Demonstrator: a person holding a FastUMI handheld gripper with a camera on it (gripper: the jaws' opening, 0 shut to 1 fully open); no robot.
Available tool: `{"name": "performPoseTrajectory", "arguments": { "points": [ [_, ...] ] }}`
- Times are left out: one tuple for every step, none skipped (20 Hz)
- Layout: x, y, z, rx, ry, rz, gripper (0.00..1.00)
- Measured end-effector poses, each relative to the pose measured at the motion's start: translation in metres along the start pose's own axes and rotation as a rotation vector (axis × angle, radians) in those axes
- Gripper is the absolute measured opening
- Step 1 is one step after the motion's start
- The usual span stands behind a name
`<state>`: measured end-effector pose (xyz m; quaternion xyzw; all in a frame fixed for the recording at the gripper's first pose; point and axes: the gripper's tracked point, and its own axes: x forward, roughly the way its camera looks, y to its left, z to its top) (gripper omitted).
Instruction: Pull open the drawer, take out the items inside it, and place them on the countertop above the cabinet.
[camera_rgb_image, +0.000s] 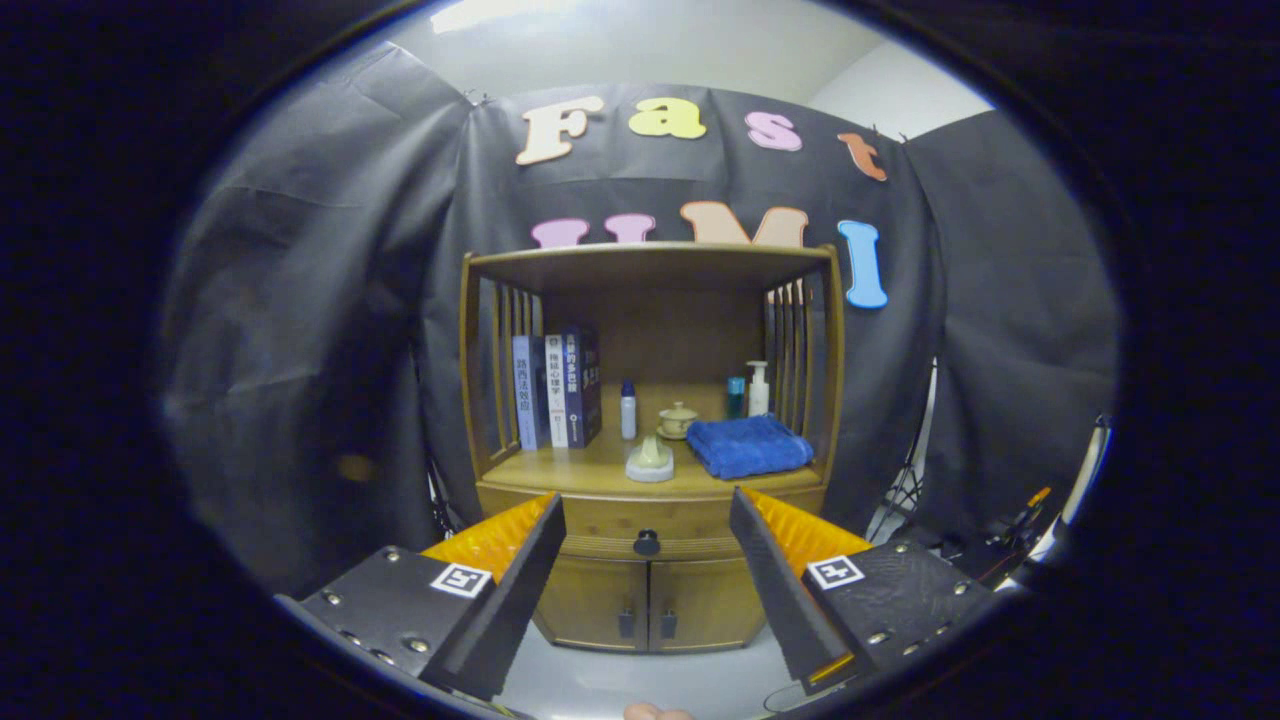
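A wooden cabinet (650, 440) stands ahead of me against the booth wall. Its drawer (600, 525) is closed, with a dark round knob (647, 542) at its middle. My gripper (647, 520) is open and holds nothing. The knob sits between the two fingers, some way beyond their tips. The countertop (580, 470) runs above the drawer, under an open shelf frame. What lies inside the drawer is hidden.
On the countertop stand several books (555, 390), a small bottle (628, 410), a lidded cup (677, 418), a pale round dish (650, 462), a folded blue towel (748, 446) and a pump bottle (758, 388). Two small doors (650, 605) close the cabinet below the drawer.
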<state>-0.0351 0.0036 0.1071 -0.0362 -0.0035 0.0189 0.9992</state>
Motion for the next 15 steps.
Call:
{"name": "performPoseTrajectory", "arguments": {
  "points": [
    [-0.005, -0.006, 0.007, -0.009, -0.008, -0.002, 0.99],
    [-0.01, -0.013, 0.009, -0.01, -0.007, -0.006, 0.99],
    [-0.017, -0.016, 0.011, -0.003, -0.009, -0.002, 0.99],
    [-0.023, -0.012, 0.014, 0.009, -0.011, 0.01, 0.99],
    [-0.028, -0.014, 0.017, 0.018, -0.015, 0.015, 0.99],
    [-0.033, -0.018, 0.016, 0.024, -0.015, 0.019, 0.99],
    [-0.037, -0.019, 0.017, 0.021, -0.017, 0.027, 0.99],
    [-0.038, -0.019, 0.018, 0.017, -0.018, 0.026, 0.99],
    [-0.04, -0.015, 0.017, 0.002, -0.008, 0.048, 0.99],
    [-0.042, -0.013, 0.017, -0.013, -0.009, 0.062, 0.99],
    [-0.044, -0.014, 0.016, -0.028, 0.0, 0.072, 0.99],
    [-0.045, -0.016, 0.014, -0.041, 0.008, 0.072, 0.99],
    [-0.048, -0.018, 0.012, -0.047, 0.017, 0.075, 0.99],
    [-0.05, -0.023, 0.013, -0.044, 0.017, 0.068, 0.99],
    [-0.053, -0.027, 0.014, -0.036, 0.016, 0.069, 0.99]
  ]
}}
